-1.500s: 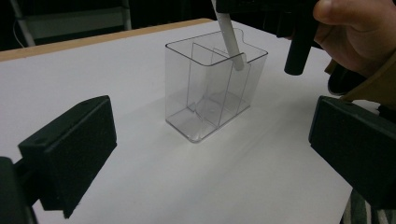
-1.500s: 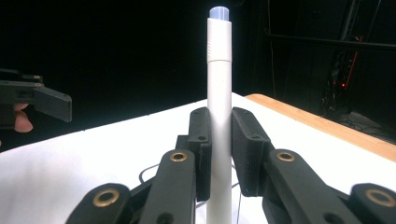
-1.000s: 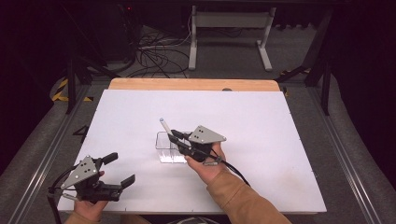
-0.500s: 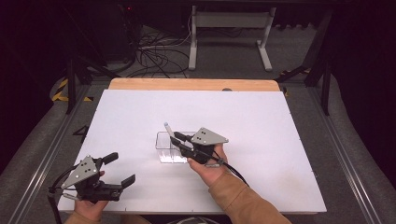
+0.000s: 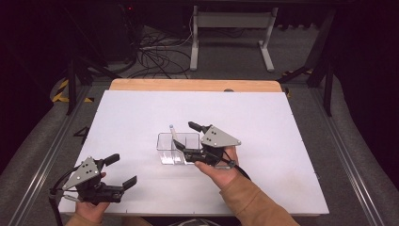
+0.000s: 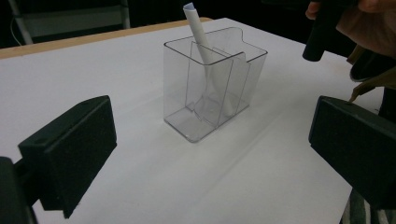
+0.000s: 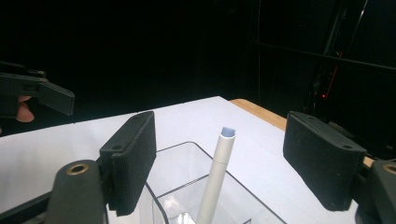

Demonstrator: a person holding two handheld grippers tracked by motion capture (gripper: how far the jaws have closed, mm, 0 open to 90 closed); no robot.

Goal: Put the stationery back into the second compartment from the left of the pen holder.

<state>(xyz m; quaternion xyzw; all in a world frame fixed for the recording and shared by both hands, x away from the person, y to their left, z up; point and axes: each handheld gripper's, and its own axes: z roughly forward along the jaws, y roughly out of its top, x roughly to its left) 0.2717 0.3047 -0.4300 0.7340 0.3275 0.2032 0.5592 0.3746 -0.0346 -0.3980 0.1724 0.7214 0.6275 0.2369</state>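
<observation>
We see the right gripper's (image 5: pixel 184 140) jaws standing apart, having just been opening, and between them rises the pen (image 7: pixel 215 176), free of both pads. The pen stands tilted in the clear box (image 5: pixel 178 148), its lower end down in one compartment, its capped tip poking above the rim. From the left gripper view, the box shows a divider inside, and the pen leans against it in the far section. Out from there, the right hand (image 5: pixel 220 167) holds its gripper just over the box's near edge. The box sits around the middle of the white table (image 5: pixel 291 141). Down at the near left corner, the left gripper (image 5: pixel 123 170) rests low, jaws wide apart, nothing between them, well away from the box.
</observation>
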